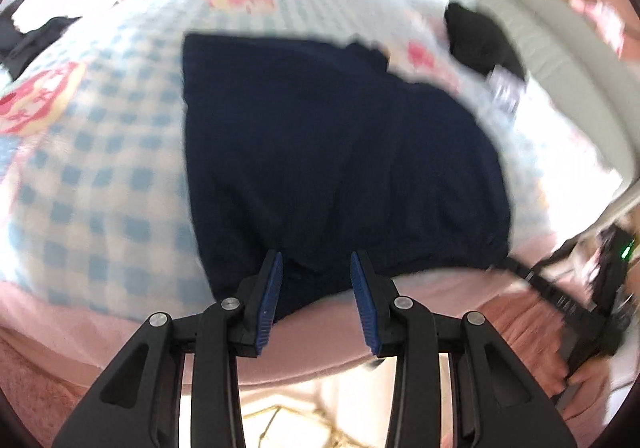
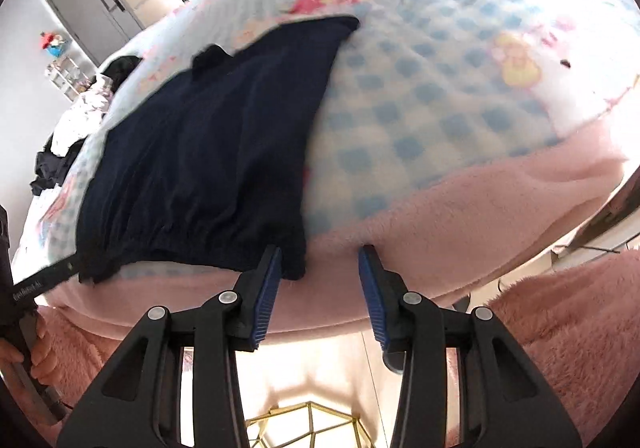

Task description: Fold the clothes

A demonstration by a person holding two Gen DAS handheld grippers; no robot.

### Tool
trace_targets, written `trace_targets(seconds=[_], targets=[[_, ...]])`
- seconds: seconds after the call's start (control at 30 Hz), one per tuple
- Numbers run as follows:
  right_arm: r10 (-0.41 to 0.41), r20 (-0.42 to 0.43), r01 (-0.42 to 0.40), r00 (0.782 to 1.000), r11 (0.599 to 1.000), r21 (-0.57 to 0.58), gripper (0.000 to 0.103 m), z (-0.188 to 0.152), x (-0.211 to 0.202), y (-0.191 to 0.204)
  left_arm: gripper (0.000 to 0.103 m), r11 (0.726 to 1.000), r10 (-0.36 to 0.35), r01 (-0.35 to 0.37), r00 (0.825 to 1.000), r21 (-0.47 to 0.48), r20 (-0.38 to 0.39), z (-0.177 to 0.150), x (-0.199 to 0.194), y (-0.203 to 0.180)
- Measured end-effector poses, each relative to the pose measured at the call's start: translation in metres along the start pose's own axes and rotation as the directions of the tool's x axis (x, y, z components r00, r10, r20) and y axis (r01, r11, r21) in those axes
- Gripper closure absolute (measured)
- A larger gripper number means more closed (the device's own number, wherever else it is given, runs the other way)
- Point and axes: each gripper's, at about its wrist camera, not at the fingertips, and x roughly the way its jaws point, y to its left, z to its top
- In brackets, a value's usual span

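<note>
On the checked blanket [image 2: 420,95], the navy garment [image 2: 208,151] lies lengthwise, waistband nearest.

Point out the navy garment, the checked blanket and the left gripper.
navy garment [image 1: 320,151]: left wrist view, middle of the cloth.
checked blanket [image 1: 108,175]: left wrist view, bare blue-and-white part.
left gripper [image 1: 316,288]: left wrist view, between its open fingertips.

From where I steer, the checked blanket [image 2: 440,99] to the right of the dark garment [image 2: 208,135] lies bare, so my right gripper [image 2: 320,252] has open room there. Beyond the garment's far left edge a heap of clothes [image 2: 72,135] blocks the way. My left gripper [image 1: 316,256] has a black bundle [image 1: 480,43] far right, possibly more clothing; blur hides it.
</note>
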Motion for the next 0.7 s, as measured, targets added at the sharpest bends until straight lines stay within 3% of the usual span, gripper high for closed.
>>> trace_targets(seconds=[0.1,0.23,0.33,0.37,0.43,0.5,0.6,0.7], targets=[[0.07,0.035,-0.07,0.997,0.998,-0.007,0.062,0.003,-0.004,0.006,0.066,0.999,-0.008,0.009,1.0,-0.034,0.025,0.001,-0.006,0.009],[-0.049,-0.033,0.047,0.998,0.998,-0.043,0.062,0.002,0.016,0.007,0.066,0.997,0.069,-0.07,0.997,-0.036,-0.014,-0.007,0.001,0.018],[-0.069,-0.062,0.069,0.996,0.998,-0.001,0.063,0.002,0.018,-0.005,0.066,0.991,0.121,-0.121,0.993,-0.052,-0.013,-0.011,-0.004,0.028],[-0.062,-0.065,0.063,0.996,0.998,0.018,0.063,0.002,0.017,-0.009,0.066,0.991,0.121,-0.12,0.993,-0.06,0.003,-0.011,-0.008,0.031],[-0.017,-0.04,0.02,0.999,0.998,0.059,0.063,0.003,0.007,-0.015,0.066,0.996,0.054,-0.05,0.996,-0.069,0.064,-0.011,-0.021,0.032],[0.075,0.015,-0.076,0.997,0.993,0.085,0.061,0.005,-0.006,-0.016,0.066,0.999,0.023,-0.018,0.995,-0.046,0.099,-0.013,-0.029,0.027],[0.14,0.025,-0.141,0.99,0.987,0.077,0.061,0.008,-0.006,-0.011,0.066,0.996,0.088,-0.088,0.995,-0.005,0.056,-0.015,-0.015,0.021],[0.061,-0.053,-0.059,0.997,0.998,0.031,0.063,0.004,0.014,-0.005,0.064,0.986,0.161,-0.163,0.986,-0.027,-0.05,-0.022,0.007,0.029]])
